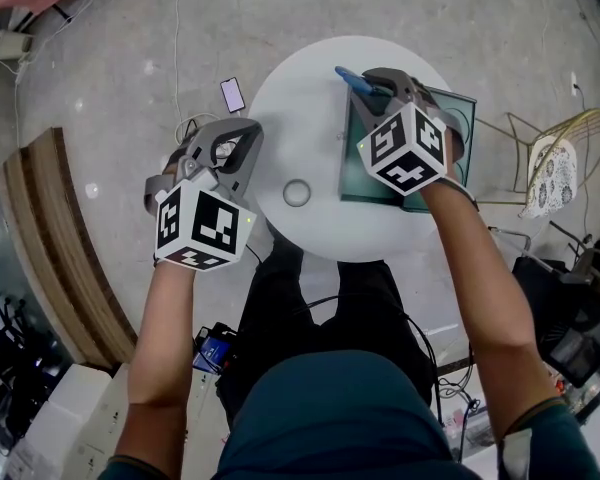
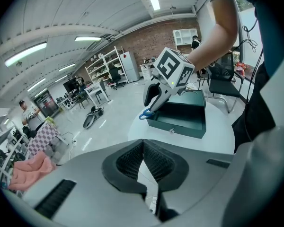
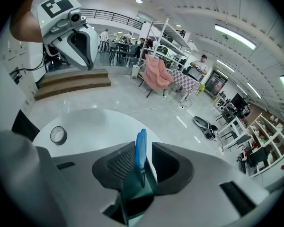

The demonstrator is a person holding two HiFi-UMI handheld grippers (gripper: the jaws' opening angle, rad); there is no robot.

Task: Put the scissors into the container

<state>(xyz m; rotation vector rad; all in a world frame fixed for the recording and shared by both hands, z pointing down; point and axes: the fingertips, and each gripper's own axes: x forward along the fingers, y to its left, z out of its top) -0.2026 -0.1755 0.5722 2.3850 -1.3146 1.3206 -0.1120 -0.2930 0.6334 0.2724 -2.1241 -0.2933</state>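
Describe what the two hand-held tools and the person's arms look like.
The left tool and the right tool both have light grey moulded shells lined with black ribbed pads. Each carries a white cube printed with black square markers. The person wears a teal short-sleeved shirt and dark trousers.

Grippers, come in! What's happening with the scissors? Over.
Left gripper shut, empty. Right gripper shut on scissors, over container rim. Tape roll aside, not blocking.
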